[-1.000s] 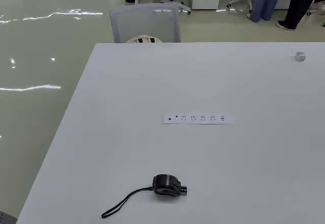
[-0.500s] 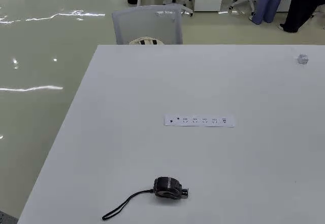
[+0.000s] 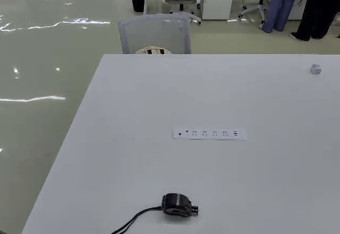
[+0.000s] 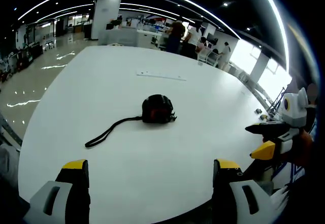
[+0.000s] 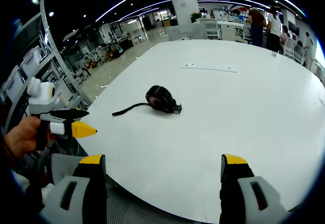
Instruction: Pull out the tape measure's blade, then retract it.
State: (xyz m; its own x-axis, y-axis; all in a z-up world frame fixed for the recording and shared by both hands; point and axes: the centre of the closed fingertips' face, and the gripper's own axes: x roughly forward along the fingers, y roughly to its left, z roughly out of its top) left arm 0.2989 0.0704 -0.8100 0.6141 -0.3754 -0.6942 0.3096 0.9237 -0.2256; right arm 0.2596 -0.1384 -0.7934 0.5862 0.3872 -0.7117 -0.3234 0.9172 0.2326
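A black tape measure (image 3: pixel 178 205) lies on the white table (image 3: pixel 212 91) near its front edge, with its wrist strap (image 3: pixel 133 223) trailing to the left and the blade wound in. In the left gripper view the tape measure (image 4: pixel 158 108) sits ahead of my left gripper (image 4: pixel 151 165), which is open and off the table's edge. My right gripper (image 4: pixel 253 141) comes in from the right there, held open. In the right gripper view the tape measure (image 5: pixel 161 98) lies ahead of my open right gripper (image 5: pixel 162 160), and my left gripper (image 5: pixel 90 122) shows at the left in a hand.
A white power strip (image 3: pixel 209 133) is set flat in the middle of the table. A small grey object (image 3: pixel 315 69) sits at the far right. A grey chair (image 3: pixel 154 32) stands behind the far edge, and people (image 3: pixel 297 6) stand beyond it.
The head camera has shifted, so the table and tape measure sit lower in the picture. Nothing on the table has moved.
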